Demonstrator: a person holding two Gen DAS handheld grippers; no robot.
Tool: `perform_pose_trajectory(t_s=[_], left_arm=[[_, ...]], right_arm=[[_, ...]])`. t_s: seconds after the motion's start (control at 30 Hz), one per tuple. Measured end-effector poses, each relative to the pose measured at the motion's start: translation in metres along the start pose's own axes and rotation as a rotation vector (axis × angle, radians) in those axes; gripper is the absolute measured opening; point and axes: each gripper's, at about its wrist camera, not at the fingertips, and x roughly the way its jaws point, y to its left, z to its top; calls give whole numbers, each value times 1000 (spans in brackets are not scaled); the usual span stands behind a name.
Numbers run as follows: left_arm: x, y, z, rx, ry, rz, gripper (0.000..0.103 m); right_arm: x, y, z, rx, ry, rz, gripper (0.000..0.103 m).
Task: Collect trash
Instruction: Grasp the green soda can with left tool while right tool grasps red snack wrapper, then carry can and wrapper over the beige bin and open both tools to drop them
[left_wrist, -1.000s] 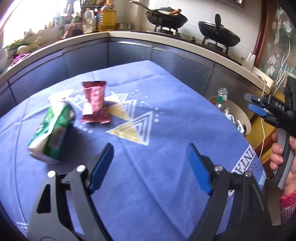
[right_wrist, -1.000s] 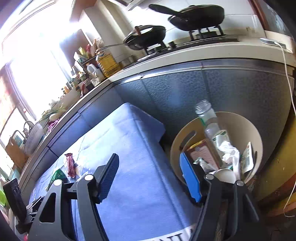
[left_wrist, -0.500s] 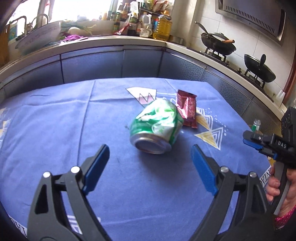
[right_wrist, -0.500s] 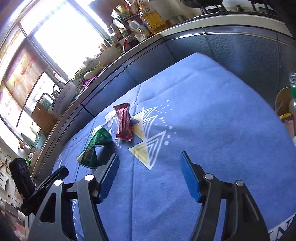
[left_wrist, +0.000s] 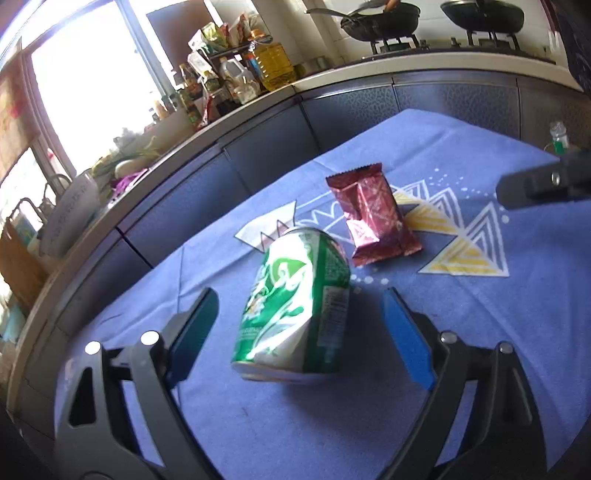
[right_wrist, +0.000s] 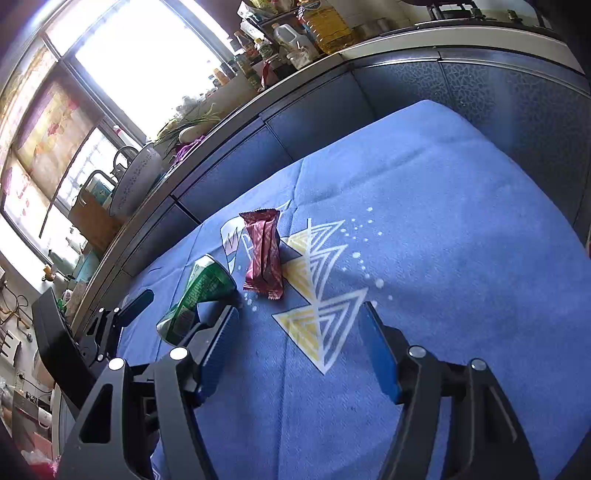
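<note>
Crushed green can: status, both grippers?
Left gripper open, fingers either side of crushed green can, not touching. Right gripper open, empty. Red foil wrapper beside can, clear.

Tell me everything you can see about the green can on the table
The green can is a dented metal drinks can, green with white swirling graphics and a panel of small print down one side. It lies on its side on the blue tablecloth, its rimmed end toward the left wrist camera, its body crumpled near that end. It sits between the open fingers of the left gripper, which do not touch it. A red snack wrapper lies just beyond it, apparently not touching.
</note>
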Motion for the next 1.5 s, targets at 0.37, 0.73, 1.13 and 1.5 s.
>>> perform_pose_trajectory(t_s=[0.37, 0.73, 1.13, 1.5], left_arm=[[26, 29, -7, -106, 42, -38, 45], [-1, 86, -21, -460, 61, -347, 37], [-25, -26, 53, -288, 34, -577, 36], [-25, -201, 168, -46, 6, -810, 36]], right_arm=[[86, 38, 36, -124, 92, 13, 42], [47, 36, 7, -84, 36, 115, 0], [-77, -54, -29, 83, -160, 45, 0], [-202, -188, -43, 237, -402, -186, 0]])
